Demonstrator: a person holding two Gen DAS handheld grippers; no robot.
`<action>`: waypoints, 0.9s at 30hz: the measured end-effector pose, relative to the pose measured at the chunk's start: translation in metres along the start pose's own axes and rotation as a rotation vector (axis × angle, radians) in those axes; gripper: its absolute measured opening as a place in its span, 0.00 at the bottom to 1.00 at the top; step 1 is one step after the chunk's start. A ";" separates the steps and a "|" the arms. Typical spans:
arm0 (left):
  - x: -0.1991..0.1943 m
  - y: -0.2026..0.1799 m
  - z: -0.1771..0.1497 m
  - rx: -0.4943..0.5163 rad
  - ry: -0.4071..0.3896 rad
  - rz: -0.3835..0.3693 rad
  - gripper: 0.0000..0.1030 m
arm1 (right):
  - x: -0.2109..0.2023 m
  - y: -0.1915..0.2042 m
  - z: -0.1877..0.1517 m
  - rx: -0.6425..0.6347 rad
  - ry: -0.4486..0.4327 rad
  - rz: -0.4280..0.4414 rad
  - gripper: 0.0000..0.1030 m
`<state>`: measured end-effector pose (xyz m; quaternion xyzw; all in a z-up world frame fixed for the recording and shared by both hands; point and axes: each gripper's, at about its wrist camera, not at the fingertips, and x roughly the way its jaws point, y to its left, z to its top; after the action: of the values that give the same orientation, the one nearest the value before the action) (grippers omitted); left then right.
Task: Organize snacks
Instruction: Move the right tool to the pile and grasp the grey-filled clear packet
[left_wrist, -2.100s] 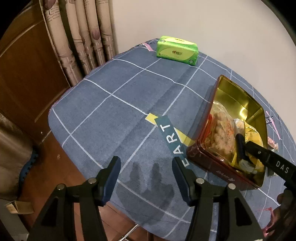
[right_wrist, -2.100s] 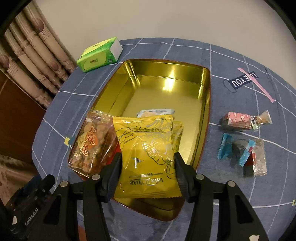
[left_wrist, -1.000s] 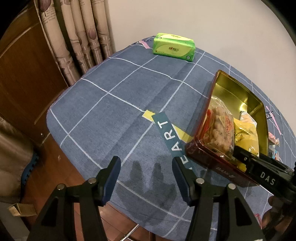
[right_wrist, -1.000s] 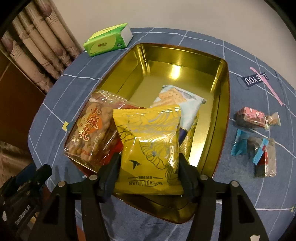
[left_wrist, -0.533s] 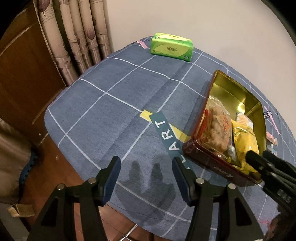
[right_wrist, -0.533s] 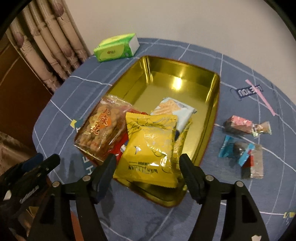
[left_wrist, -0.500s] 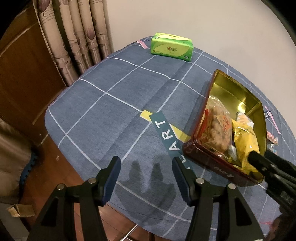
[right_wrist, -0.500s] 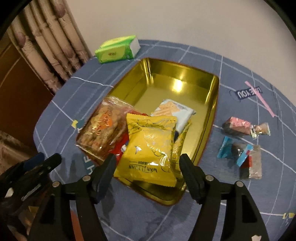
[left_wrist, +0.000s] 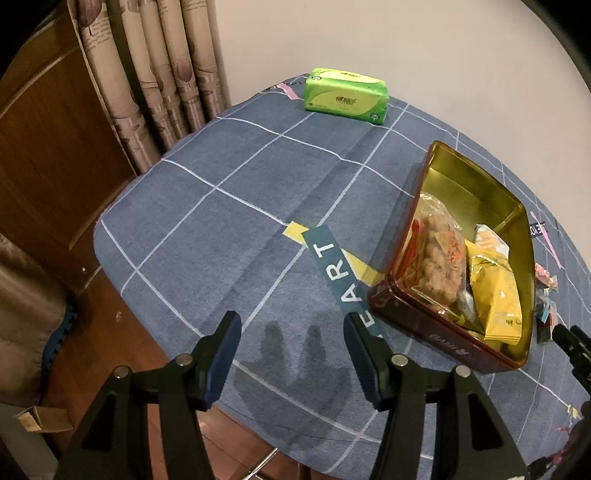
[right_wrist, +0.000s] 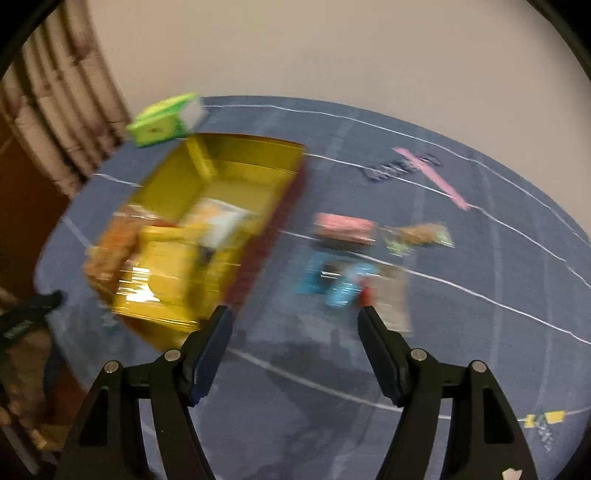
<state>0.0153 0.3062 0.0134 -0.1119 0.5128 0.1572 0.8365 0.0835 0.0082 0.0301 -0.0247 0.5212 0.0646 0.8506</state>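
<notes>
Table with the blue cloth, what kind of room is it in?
Probably a room in someone's home. The table wears a checked cloth, patterned curtains hang by a wooden door, and a green tissue pack lies near a snack tin.

green tissue pack (left_wrist: 346, 96) on checked blue tablecloth (left_wrist: 229, 206); curtains (left_wrist: 155, 70) behind.

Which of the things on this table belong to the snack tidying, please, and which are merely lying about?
Job:
- tin
- yellow packet and twists bag, in the tin
- loose sweets on the cloth
- right gripper, open and empty

Lying about:
- green tissue pack
- curtain
</notes>
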 end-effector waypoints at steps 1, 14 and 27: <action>0.000 0.000 0.000 0.002 0.000 0.002 0.57 | 0.003 -0.007 -0.002 0.003 0.003 -0.011 0.66; 0.003 -0.004 -0.002 0.023 0.005 0.011 0.57 | 0.045 -0.041 -0.008 0.074 0.050 -0.033 0.66; 0.008 -0.007 -0.002 0.037 0.010 0.012 0.57 | 0.051 -0.042 -0.010 0.047 0.028 -0.015 0.38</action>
<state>0.0198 0.2997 0.0050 -0.0941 0.5206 0.1523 0.8348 0.1038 -0.0304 -0.0211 -0.0093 0.5344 0.0457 0.8440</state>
